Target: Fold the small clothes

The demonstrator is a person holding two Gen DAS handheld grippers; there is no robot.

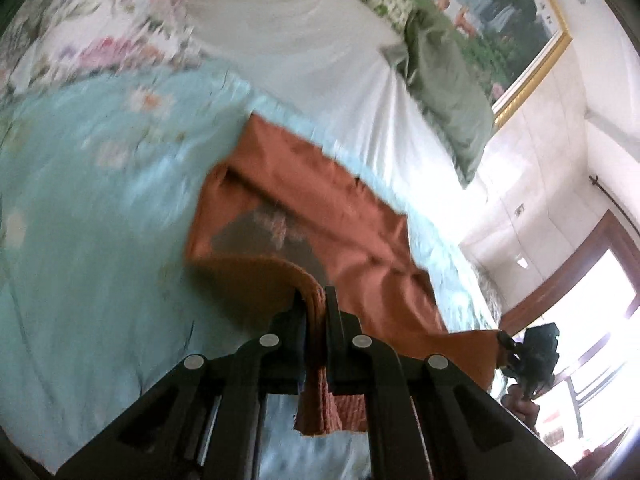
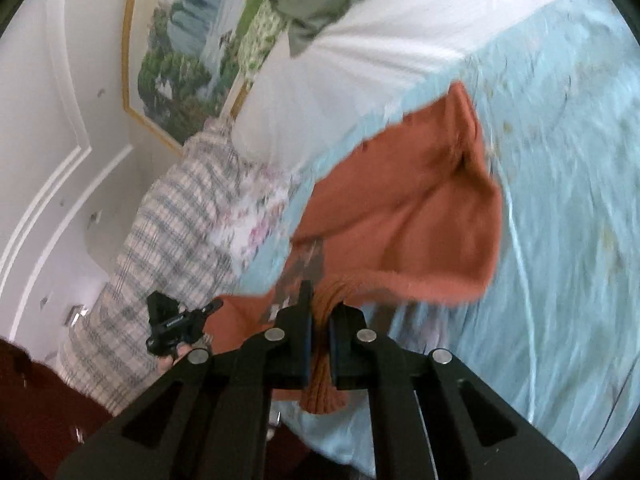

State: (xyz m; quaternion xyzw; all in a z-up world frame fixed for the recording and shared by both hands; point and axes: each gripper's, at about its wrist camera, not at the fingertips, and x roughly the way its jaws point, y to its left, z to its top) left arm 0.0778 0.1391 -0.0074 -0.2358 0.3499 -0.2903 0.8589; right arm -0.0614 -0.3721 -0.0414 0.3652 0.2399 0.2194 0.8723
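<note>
An orange-brown garment (image 1: 320, 200) is held up over the light blue floral quilt (image 1: 100, 200) on the bed. My left gripper (image 1: 316, 300) is shut on its ribbed hem, which bunches between the jaws. My right gripper (image 2: 320, 300) is shut on another part of the same garment (image 2: 400, 216), with ribbed fabric hanging down between the jaws. The right gripper also shows at the garment's far corner in the left wrist view (image 1: 508, 344), and the left gripper shows in the right wrist view (image 2: 212, 308). Both views are motion-blurred.
A white sheet (image 1: 328, 52) and a green pillow (image 1: 444, 92) lie at the head of the bed. A gold-framed landscape painting (image 1: 496, 20) hangs on the wall. A plaid blanket (image 2: 168, 232) hangs off the bed side. A window (image 1: 580, 340) is at right.
</note>
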